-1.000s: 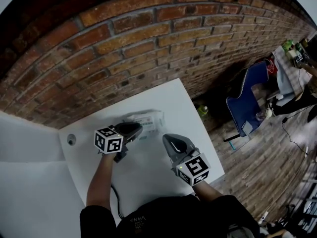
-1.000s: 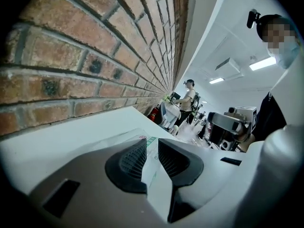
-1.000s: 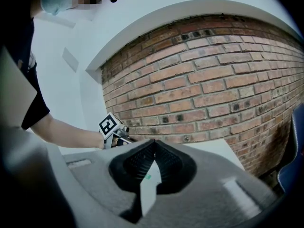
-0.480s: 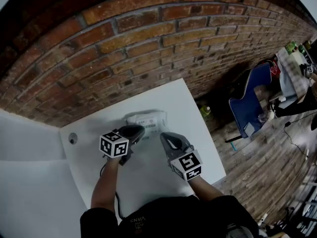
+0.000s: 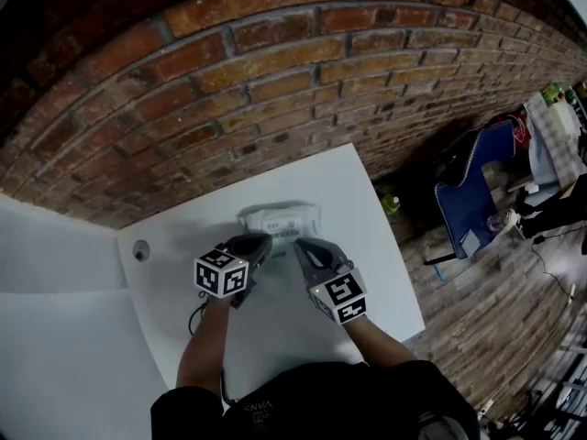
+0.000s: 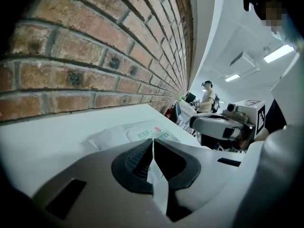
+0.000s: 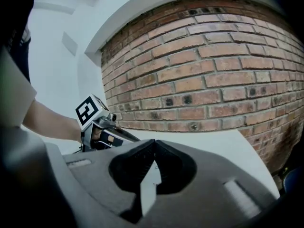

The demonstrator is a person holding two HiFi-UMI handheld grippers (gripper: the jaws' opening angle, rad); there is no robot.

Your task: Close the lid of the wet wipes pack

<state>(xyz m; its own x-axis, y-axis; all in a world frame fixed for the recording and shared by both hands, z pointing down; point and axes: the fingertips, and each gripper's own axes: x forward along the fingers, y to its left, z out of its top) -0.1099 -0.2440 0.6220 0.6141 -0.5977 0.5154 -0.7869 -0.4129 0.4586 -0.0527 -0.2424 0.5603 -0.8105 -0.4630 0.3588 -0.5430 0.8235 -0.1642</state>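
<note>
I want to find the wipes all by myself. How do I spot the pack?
Find the brick wall, then the white table by it. The pack lies flat on the table near the wall. It is white with green print, unlike the small round hole at the table's left corner.

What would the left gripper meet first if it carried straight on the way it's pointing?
Most likely the wet wipes pack, lying on the white table just beyond the left gripper, whose jaws are closing with nothing between them. Depth is hard to judge.
</note>
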